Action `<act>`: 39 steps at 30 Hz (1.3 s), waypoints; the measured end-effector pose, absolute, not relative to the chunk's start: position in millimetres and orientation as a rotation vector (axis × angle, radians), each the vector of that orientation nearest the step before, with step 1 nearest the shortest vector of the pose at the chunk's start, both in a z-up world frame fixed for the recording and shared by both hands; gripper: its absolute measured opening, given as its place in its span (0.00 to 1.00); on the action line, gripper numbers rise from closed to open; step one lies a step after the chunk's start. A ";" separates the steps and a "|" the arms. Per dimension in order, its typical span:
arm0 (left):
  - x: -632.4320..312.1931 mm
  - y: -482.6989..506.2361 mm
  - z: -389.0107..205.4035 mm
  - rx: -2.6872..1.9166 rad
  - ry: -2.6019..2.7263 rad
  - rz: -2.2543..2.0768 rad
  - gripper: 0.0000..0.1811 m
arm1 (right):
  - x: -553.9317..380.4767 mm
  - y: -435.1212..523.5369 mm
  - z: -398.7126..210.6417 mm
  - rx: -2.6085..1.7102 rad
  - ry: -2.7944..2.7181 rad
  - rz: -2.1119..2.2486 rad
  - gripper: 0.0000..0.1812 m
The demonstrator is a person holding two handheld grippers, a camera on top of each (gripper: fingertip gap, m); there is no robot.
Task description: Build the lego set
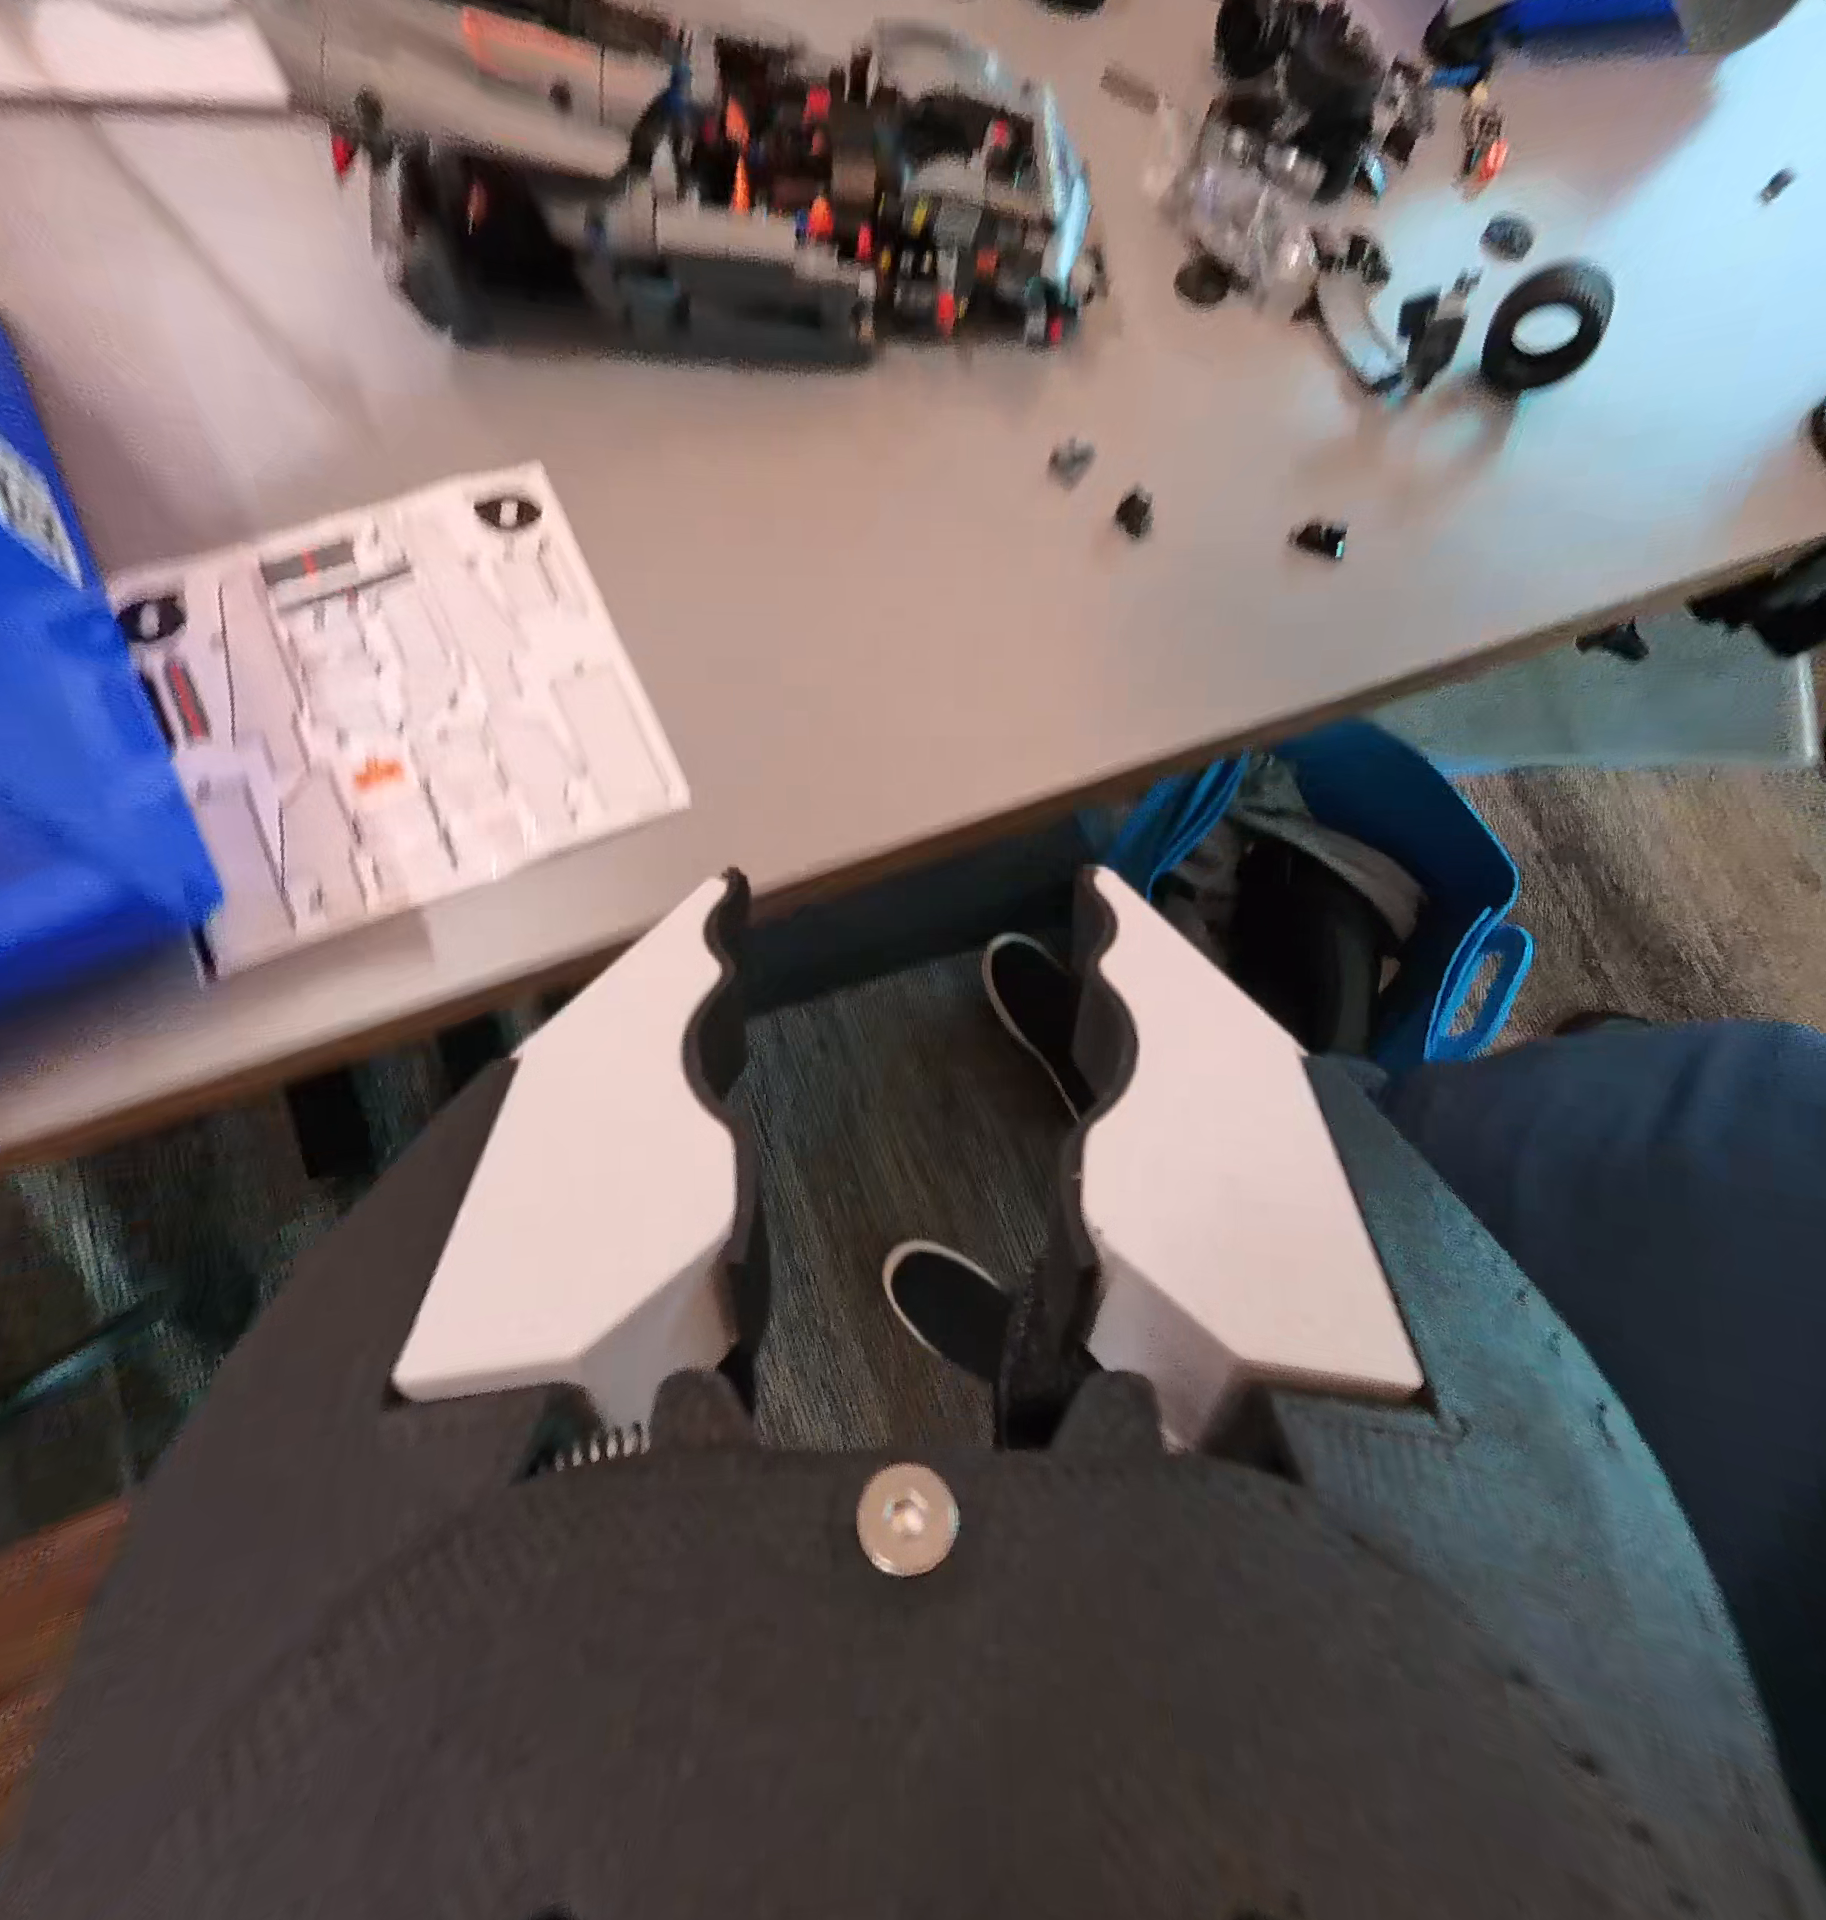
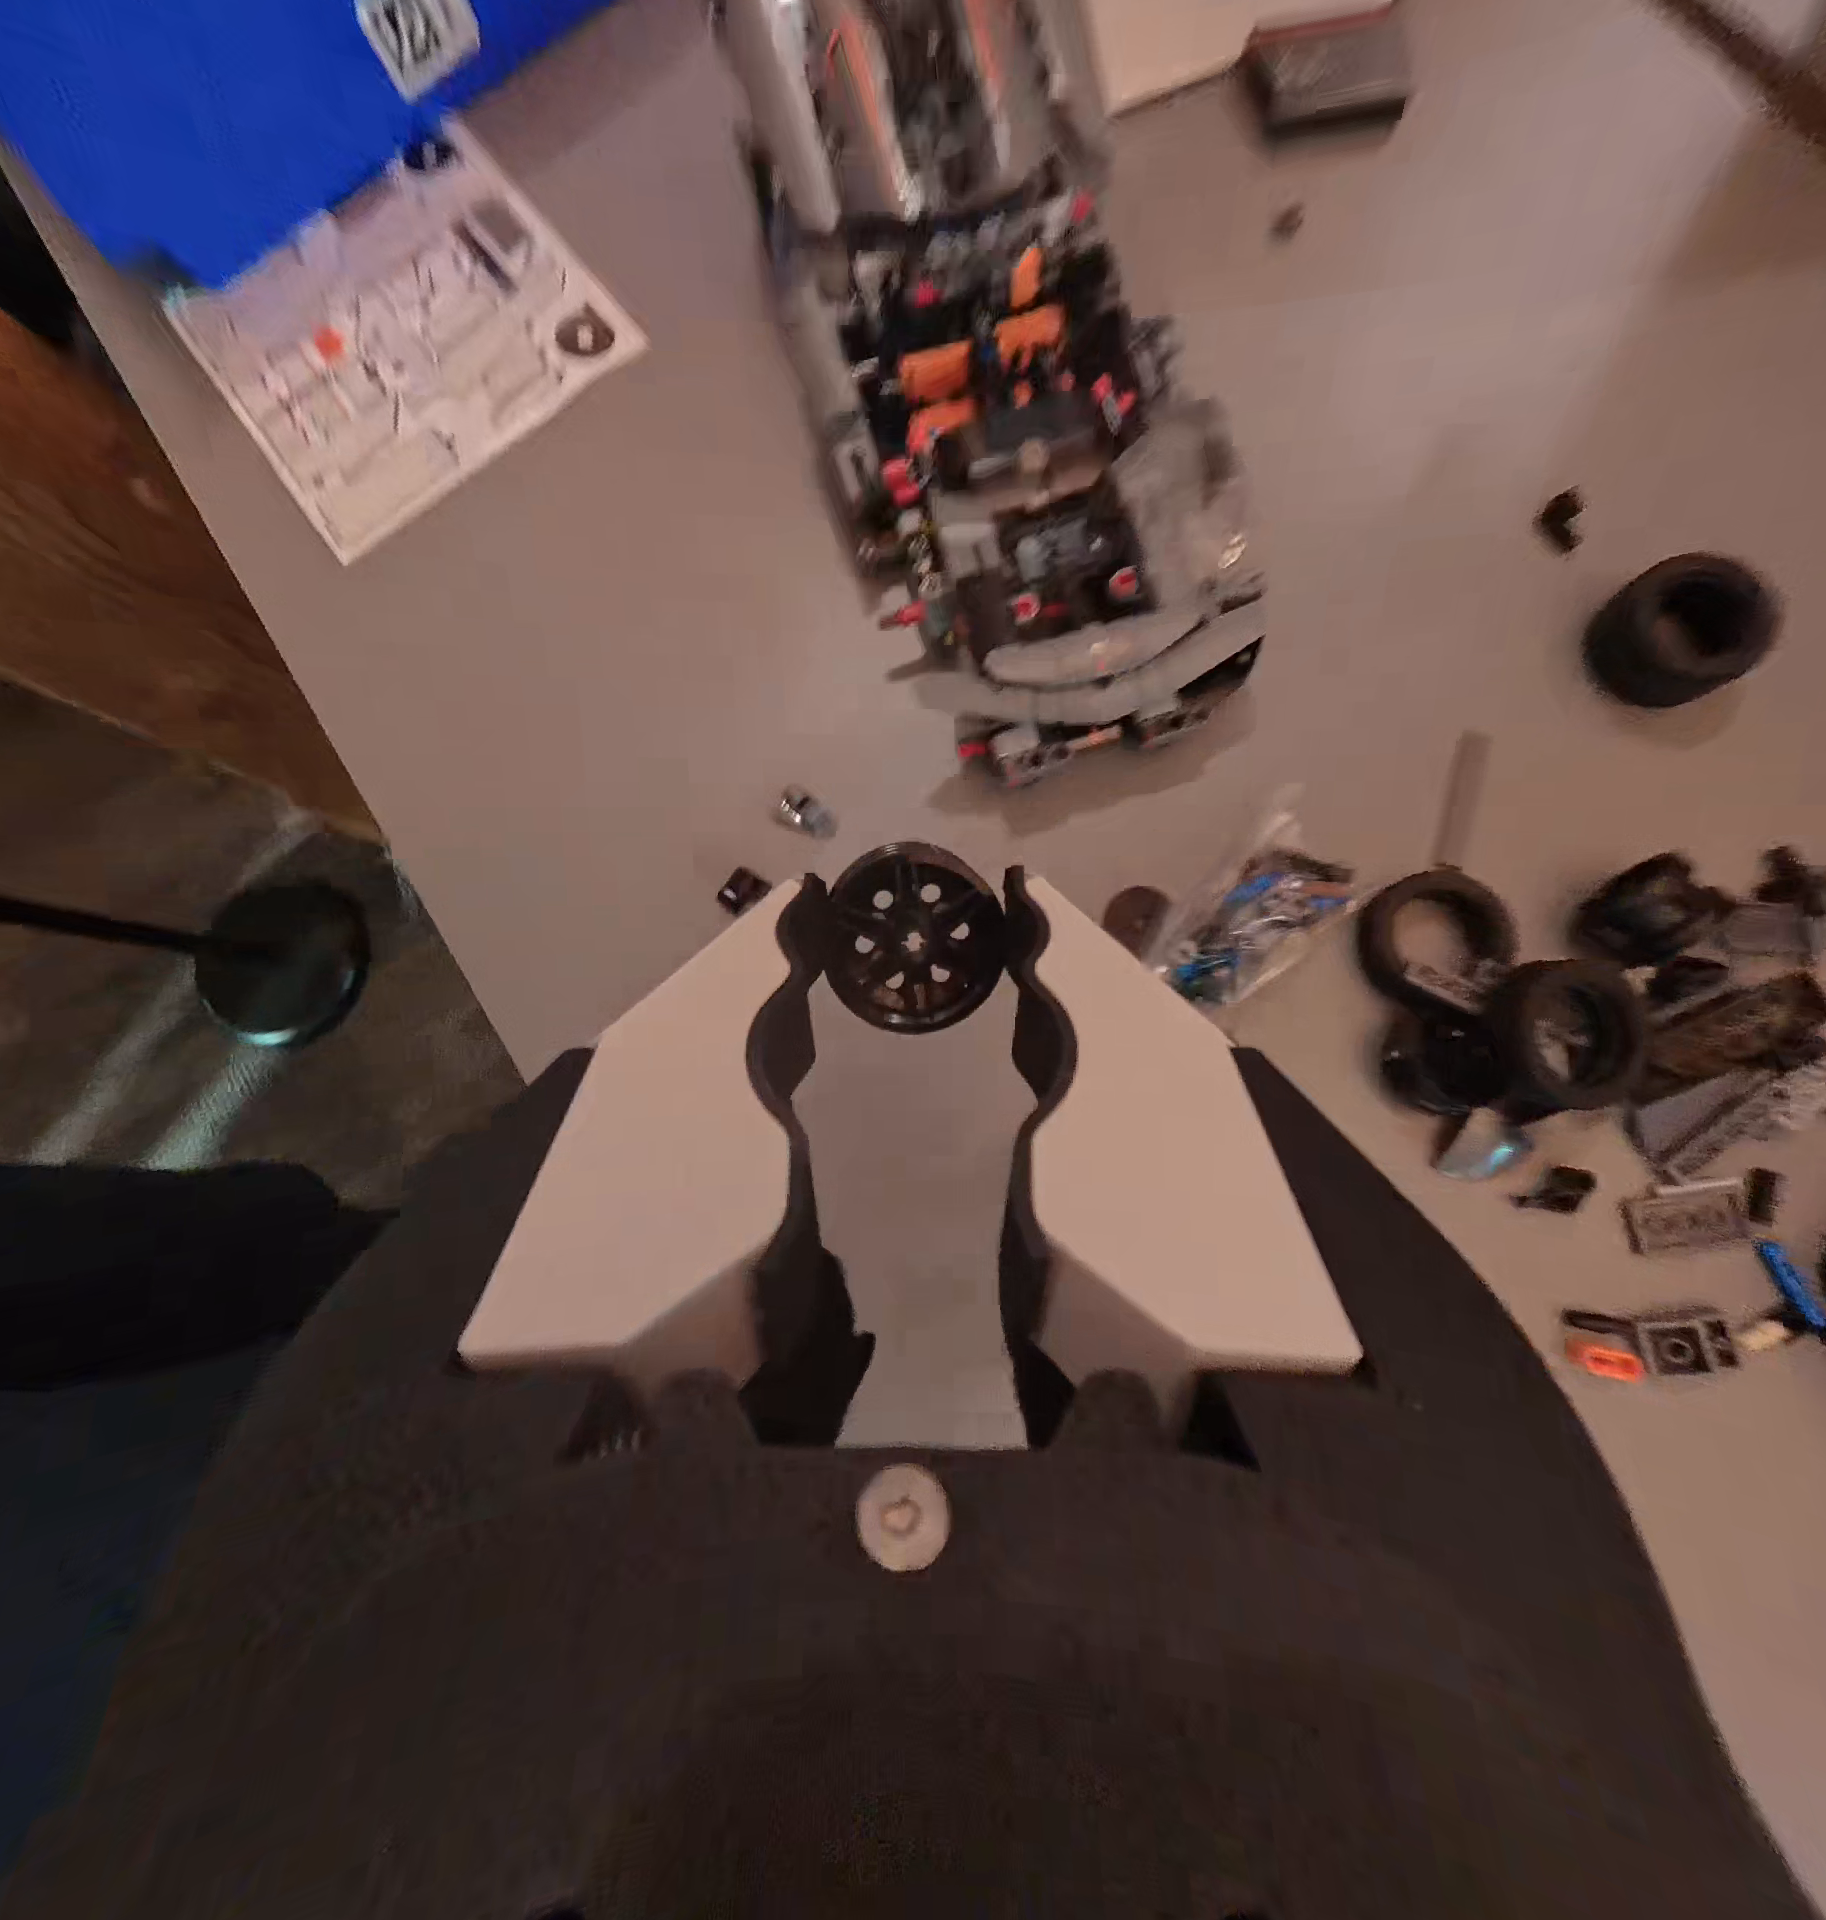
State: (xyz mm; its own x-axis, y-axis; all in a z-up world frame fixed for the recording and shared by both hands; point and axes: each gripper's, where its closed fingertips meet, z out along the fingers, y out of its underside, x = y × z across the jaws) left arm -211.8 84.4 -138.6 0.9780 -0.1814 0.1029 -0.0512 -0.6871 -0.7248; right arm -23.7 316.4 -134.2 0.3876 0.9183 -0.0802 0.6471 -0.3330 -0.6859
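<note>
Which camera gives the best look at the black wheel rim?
The right wrist view: the black wheel rim sits sharp between the right gripper fingertips, spokes facing the camera. The left wrist view shows no rim, only a loose tire on the table.

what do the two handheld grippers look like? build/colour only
Both match: left gripper and right gripper each have a rough black printed body, two white angular wedge fingers lined with wavy black pads, and one silver screw centred on the body. A small spring shows at the left finger's base. No cables visible.
</note>
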 end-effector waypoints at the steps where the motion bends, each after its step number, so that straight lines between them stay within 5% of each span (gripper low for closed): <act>1: -217.3 65.3 -143.3 -2.340 0.148 -0.215 0.34 | -29.1 310.6 -146.4 -2.090 -1.373 0.606 0.18; 14: -228.9 -39.5 -174.9 -2.477 -0.064 -0.112 0.35 | -36.0 321.4 -262.2 -2.202 -1.550 0.452 0.23; 27: -107.0 116.1 -159.3 -2.386 0.280 -0.162 0.39 | 54.5 279.9 -151.8 -2.039 -1.346 0.739 0.31; 34: -89.6 196.7 -164.6 -2.362 0.342 -0.184 0.40 | 160.7 238.3 -138.3 -2.094 -1.133 0.797 0.33; 39: -100.5 249.7 -181.9 -2.397 0.323 -0.179 0.49 | 209.6 226.1 -140.1 -2.142 -0.986 0.731 0.36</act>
State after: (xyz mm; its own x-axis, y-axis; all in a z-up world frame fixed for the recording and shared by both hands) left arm -100.5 249.7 -181.9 0.9594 -0.2792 0.0406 -0.1822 -0.7229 -0.6665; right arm 209.6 226.1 -140.1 0.5599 0.8018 -0.2091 0.4329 -0.4982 -0.7513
